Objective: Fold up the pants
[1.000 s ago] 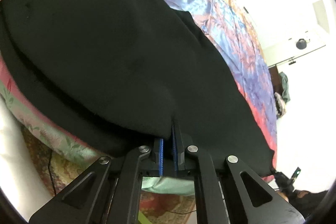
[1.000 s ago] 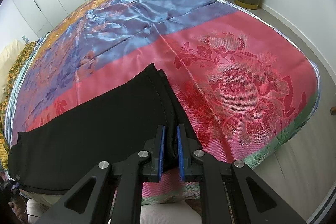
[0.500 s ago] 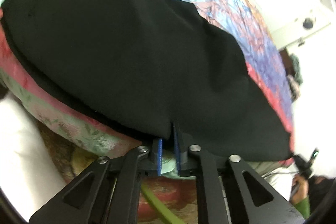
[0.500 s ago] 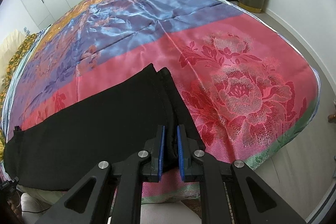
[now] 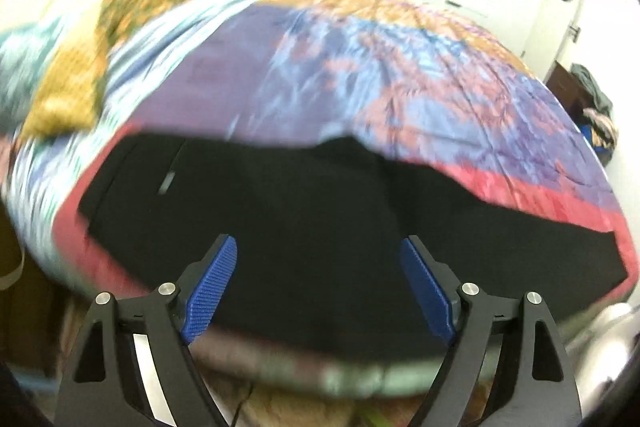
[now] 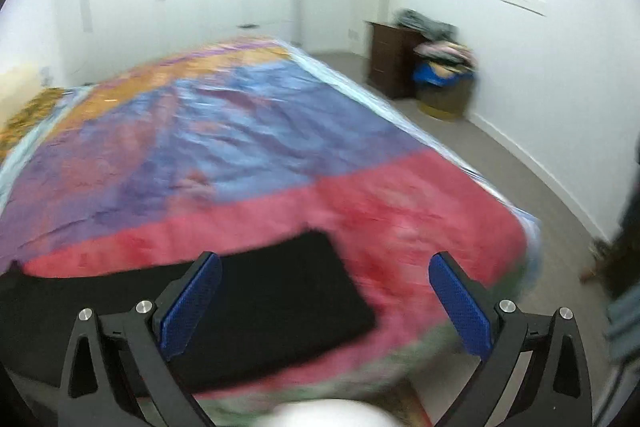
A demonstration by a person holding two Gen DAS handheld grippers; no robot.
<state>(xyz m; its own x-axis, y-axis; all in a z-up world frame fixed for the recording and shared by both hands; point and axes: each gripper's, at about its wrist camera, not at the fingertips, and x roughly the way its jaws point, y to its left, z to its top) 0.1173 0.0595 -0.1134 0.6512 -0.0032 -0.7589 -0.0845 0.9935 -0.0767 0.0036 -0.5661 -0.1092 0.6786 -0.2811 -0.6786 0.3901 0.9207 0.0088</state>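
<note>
The black pants [image 5: 304,227] lie flat along the near edge of the bed, folded lengthwise. The waist end with a small silver tag [image 5: 166,183] is at the left in the left wrist view. The leg hems [image 6: 304,291] end in the right wrist view. My left gripper [image 5: 318,287] is open and empty, raised above the pants' middle. My right gripper [image 6: 324,303] is open and empty above the hem end. Both views are blurred by motion.
The bed has a satin cover [image 6: 224,135] in blue, purple, orange and red. A patterned pillow [image 5: 80,87] lies at the head. A dark dresser [image 6: 390,55] and a laundry basket [image 6: 444,87] with clothes stand by the far wall. Grey floor runs right of the bed.
Both grippers were shut on the pants' near edge. Both have opened, let go and pulled up and back. The pants now lie on the bed.
</note>
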